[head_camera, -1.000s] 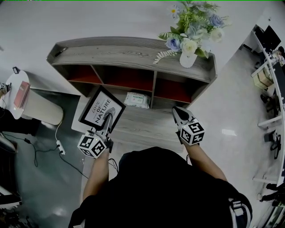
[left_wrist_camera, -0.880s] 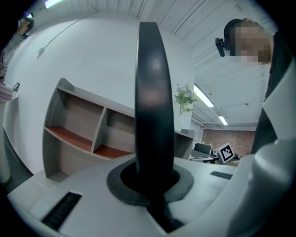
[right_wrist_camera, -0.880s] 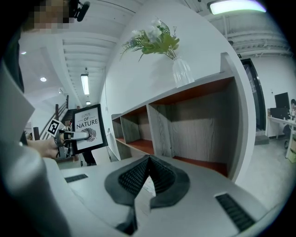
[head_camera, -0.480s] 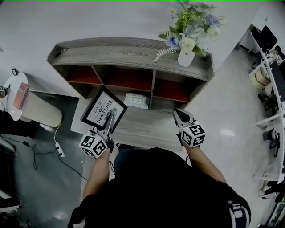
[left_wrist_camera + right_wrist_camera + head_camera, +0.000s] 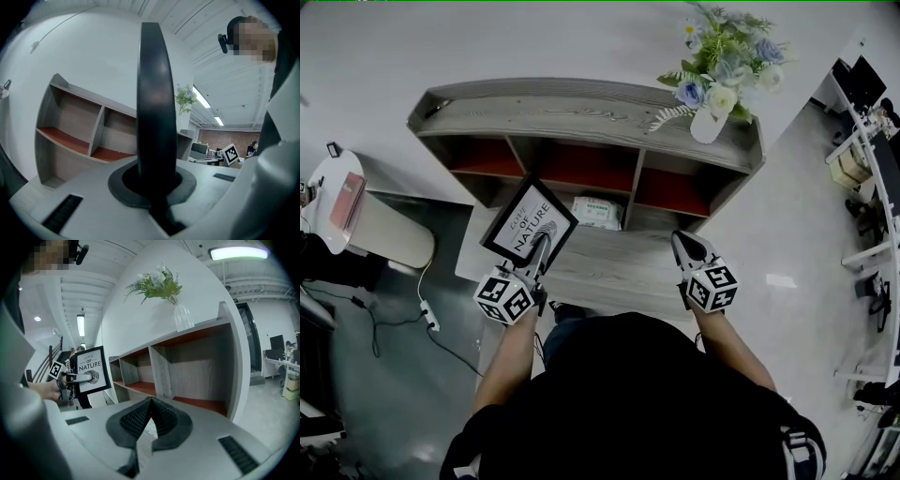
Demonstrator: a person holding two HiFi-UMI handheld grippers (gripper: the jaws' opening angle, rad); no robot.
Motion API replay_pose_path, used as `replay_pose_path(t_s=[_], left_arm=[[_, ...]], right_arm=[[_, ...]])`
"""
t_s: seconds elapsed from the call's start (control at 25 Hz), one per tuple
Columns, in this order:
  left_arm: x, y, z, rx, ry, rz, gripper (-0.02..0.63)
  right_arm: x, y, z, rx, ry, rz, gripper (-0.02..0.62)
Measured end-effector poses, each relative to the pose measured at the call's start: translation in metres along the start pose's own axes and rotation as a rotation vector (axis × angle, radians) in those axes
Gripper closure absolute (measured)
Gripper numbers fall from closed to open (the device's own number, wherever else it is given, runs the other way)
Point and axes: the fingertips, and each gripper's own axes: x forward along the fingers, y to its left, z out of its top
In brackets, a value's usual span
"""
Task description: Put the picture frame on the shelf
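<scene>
While we hold the left gripper (image 5: 541, 246) on the near edge of the picture frame (image 5: 530, 223), its jaws have stayed clamped on that edge over the last second. The frame has barely shifted. It hangs tilted, print towards us, near the left compartments of the shelf (image 5: 534, 108) but apart from it. The right gripper (image 5: 686, 246), further right, remains closed on nothing. We judge the carry to be short of placement. The shelf top left of the vase (image 5: 709, 124) is bare, so the frame has yet to be raised and moved farther.
</scene>
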Motion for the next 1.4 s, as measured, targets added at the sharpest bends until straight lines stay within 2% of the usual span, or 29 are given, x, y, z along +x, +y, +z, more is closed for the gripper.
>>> replay_pose_path(t_s=[0.72,1.4], left_arm=[[0.023,0.045,0.004,-0.029,0.003,0.005,0.578],[0.060,0.089,-0.001,-0.031,-0.003,0.079,0.578]], right_arm=[[0.024,0.003,0.001,0.003,0.019,-0.034,0.581],[0.039,-0.020,0.005,0.004,0.035,-0.075,0.581]])
